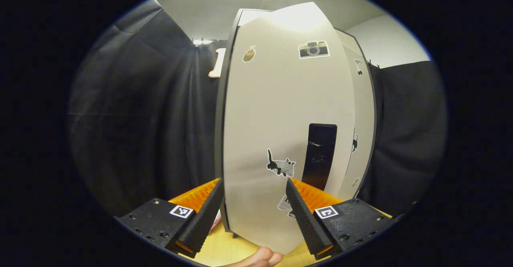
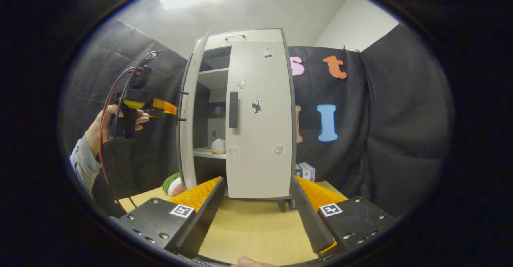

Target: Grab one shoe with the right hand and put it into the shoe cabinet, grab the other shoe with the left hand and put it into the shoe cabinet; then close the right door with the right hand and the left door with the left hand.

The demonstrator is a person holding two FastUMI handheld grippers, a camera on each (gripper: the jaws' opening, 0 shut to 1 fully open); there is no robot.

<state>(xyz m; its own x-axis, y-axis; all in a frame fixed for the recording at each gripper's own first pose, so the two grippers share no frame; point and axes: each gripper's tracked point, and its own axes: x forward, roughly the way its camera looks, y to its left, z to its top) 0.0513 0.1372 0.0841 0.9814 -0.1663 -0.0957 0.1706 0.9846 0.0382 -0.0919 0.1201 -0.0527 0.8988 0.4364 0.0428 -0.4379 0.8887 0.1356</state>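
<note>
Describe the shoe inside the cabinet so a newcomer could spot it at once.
Start at the tall pale shoe cabinet standing on the wooden table. Its right door is shut, its left door ajar; look through the gap to the lower shelf. The shoe sits there, a small white shape with a yellowish sole.

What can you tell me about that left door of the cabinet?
The left door is a tall, pale, smooth-looking panel with a dark edge, standing upright on the shoe cabinet. It is partly open, swung outward, so shelves and a shoe show behind it. In the left gripper view its outer face carries stickers, among them a camera sticker and a cat sticker, and a dark upright handle. The left gripper is open, right up against the door; contact cannot be confirmed.
</note>
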